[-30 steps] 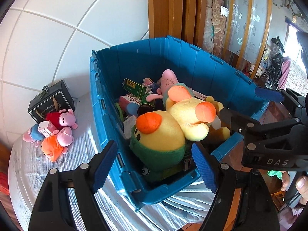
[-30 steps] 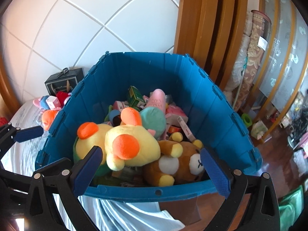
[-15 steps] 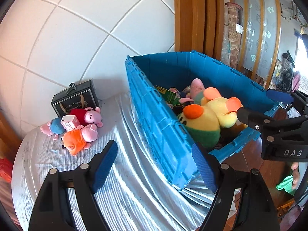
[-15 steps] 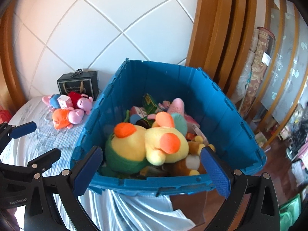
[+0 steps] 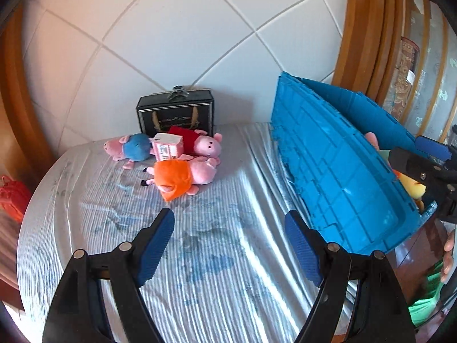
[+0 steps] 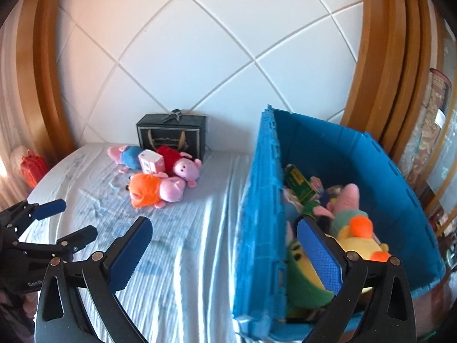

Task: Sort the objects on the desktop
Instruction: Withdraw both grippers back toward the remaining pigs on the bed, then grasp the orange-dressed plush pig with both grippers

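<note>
Three pig plush toys lie on the white-clothed table at the back left: one in orange [image 5: 177, 181] [image 6: 154, 190], one in red [image 5: 197, 143] [image 6: 178, 161], one in blue [image 5: 134, 148] [image 6: 125, 155]. A small pink carton [image 5: 167, 150] [image 6: 151, 162] rests on them. A blue crate [image 5: 337, 171] [image 6: 262, 200] at the right holds yellow plush toys [image 6: 357, 240] and boxes. My left gripper [image 5: 228, 245] is open and empty over the cloth. My right gripper [image 6: 225, 254] is open and empty, straddling the crate's left wall.
A black gift box [image 5: 175, 114] [image 6: 171, 137] stands against the tiled wall behind the pigs. A red object [image 5: 12, 197] [image 6: 32, 165] sits off the table's left edge. Wooden door frames [image 6: 371, 57] rise behind the crate.
Both grippers have swung left, away from the crate's inside toward the table and the pig toys. Both stay open and empty.
</note>
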Demonstrator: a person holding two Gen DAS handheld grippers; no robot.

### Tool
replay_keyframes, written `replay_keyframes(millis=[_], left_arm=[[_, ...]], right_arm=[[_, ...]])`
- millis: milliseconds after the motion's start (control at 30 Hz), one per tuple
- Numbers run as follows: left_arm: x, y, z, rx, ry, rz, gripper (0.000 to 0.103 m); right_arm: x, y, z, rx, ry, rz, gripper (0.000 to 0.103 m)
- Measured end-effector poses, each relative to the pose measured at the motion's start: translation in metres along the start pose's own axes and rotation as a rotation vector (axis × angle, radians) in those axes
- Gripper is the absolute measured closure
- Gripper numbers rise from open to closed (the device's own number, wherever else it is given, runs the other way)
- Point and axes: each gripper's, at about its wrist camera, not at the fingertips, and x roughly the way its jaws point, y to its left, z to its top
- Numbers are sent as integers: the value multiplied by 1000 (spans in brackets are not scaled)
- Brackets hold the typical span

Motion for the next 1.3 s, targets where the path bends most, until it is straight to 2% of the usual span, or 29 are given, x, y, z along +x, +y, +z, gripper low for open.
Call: replay_keyframes(millis=[167, 300, 433, 667, 967, 1167, 1300], left_arm=[[20, 68, -7, -81, 47, 72, 24], [46, 115, -14, -159, 95, 111, 24], [73, 145, -18, -195, 130, 135, 24], [136, 168, -6, -194, 181, 129, 24], [246, 181, 17, -123, 275, 116, 24], [312, 195, 61, -91, 225, 148, 24], [365, 207, 76, -94, 244, 189, 24]], right_arm=[[40, 45, 12, -4, 32, 83, 0], [82, 72, 17, -23, 98, 103, 0], [125, 81, 22, -17, 153, 114, 0], [218, 80, 26, -18, 272, 87, 0], [355, 72, 15, 41, 434, 70, 0], [423, 64, 8, 68, 491, 36, 0], [450, 61, 2, 76, 515, 22, 0]])
